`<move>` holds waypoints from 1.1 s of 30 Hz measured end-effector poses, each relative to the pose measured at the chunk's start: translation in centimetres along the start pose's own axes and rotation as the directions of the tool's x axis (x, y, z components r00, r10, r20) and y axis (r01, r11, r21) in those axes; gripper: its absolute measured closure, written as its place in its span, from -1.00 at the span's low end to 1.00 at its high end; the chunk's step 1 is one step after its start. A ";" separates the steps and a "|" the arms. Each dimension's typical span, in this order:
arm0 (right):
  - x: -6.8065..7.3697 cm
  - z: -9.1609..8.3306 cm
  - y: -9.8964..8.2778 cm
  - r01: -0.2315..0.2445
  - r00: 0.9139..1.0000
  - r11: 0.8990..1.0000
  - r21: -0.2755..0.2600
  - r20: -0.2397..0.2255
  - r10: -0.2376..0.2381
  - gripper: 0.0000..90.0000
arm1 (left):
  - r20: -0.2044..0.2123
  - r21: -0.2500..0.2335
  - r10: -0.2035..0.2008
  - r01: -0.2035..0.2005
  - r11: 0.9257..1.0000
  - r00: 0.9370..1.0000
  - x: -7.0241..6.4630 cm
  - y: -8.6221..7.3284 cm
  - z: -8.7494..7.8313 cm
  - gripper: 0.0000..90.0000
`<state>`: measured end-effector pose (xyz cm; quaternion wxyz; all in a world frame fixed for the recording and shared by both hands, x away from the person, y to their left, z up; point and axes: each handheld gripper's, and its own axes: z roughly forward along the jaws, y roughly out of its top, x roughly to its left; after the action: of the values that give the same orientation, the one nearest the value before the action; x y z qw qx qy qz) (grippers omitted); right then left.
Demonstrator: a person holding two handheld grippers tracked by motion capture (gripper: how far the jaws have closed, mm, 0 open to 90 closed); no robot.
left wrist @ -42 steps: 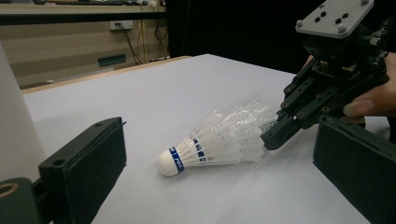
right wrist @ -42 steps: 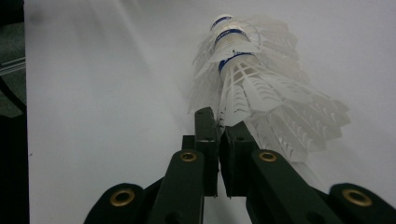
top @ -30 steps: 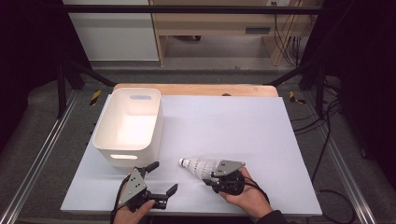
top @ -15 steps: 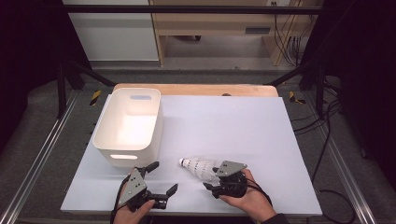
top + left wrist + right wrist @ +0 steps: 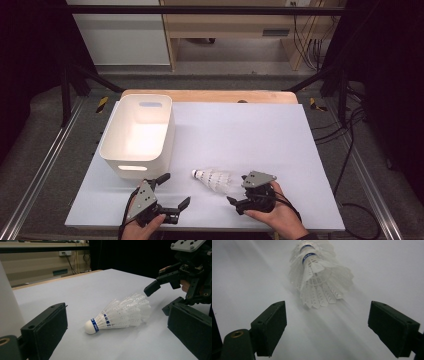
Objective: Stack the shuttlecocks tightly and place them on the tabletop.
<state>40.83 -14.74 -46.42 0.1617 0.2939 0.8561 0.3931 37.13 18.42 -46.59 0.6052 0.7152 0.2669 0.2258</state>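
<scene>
Left gripper view: feathery conical shuttlecock (image 5: 120, 313), rounded cork.

Your shuttlecock (image 5: 120, 312) has white feathers, a white cork tip and blue bands with small white lettering. At ten o'clock from it you see a plain white bin (image 5: 137, 135). The tabletop (image 5: 260, 135) is pale lavender-white with a light wood strip along its twelve o'clock edge. Both grippers have black fingers (image 5: 270, 326) and grey three-cornered plates (image 5: 258, 179).
</scene>
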 end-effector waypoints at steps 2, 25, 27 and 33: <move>-0.3 -0.4 -0.2 -0.007 1.000 1.000 -0.002 0.009 0.007 -0.68 | 0.000 0.000 -0.001 0.001 1.000 1.000 0.0 0.0 0.0 -0.95; -4.5 -3.3 -1.2 -0.173 0.960 0.956 -0.235 0.177 0.218 -0.87 | -0.003 0.000 -0.007 0.007 1.000 1.000 0.2 0.0 -0.2 -0.95; -4.9 -3.6 -1.3 -0.193 0.951 0.942 -0.276 0.185 0.249 -0.86 | 0.001 0.001 -0.008 0.008 1.000 1.000 0.2 0.0 -0.2 -0.95; -5.8 -4.4 -1.7 -0.216 0.934 0.912 -0.349 0.200 0.298 -0.80 | 0.012 0.006 -0.010 0.010 1.000 1.000 0.2 0.1 0.0 -0.95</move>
<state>42.43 -21.85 -44.63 0.2599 0.4212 0.7069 0.5054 37.25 18.53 -46.50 0.6058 0.7169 0.2676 0.2176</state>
